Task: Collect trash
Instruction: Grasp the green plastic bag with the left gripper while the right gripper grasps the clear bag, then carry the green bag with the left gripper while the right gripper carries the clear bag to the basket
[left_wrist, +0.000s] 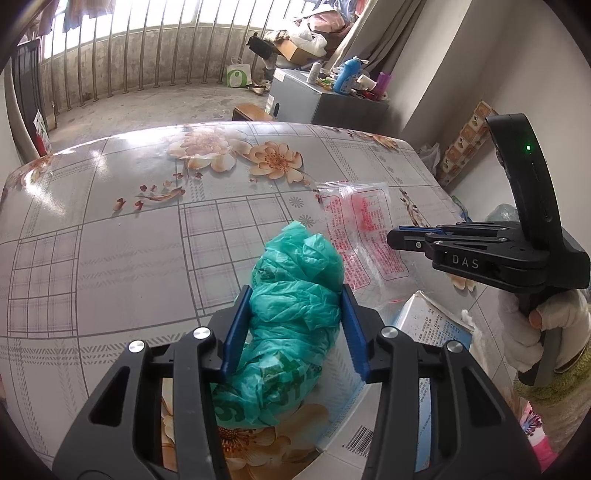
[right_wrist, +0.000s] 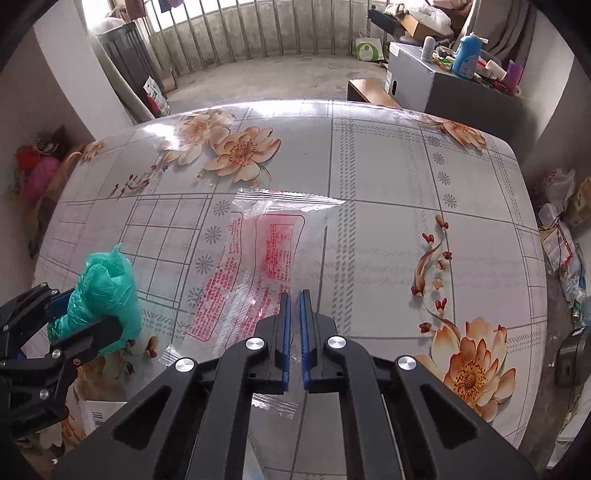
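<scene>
Gripping a crumpled teal plastic bag (left_wrist: 295, 295) between its blue pads, the left gripper (left_wrist: 293, 328) is pressing on the bundle from both sides, at 6 o'clock in the left wrist view, over the near part of a table covered with a glossy grey checked cloth printed with peach flowers (left_wrist: 129, 229). In that same view, a clear plastic wrapper with red print (left_wrist: 364, 236) is lying flat on the cloth at about 2 o'clock from the bag, just beside it, and a white printed cardboard box with a barcode (left_wrist: 428, 328) is showing at 4 o'clock, under the gripper's right finger. Farther right, at 3 o'clock, the right gripper (left_wrist: 393, 236) is being held by a hand in a white glove (left_wrist: 532, 325), its tip over the wrapper's right edge. In the right wrist view its blue pads are standing nearly together, pinching the near end of the clear film, with the teal bag at 9 o'clock.
</scene>
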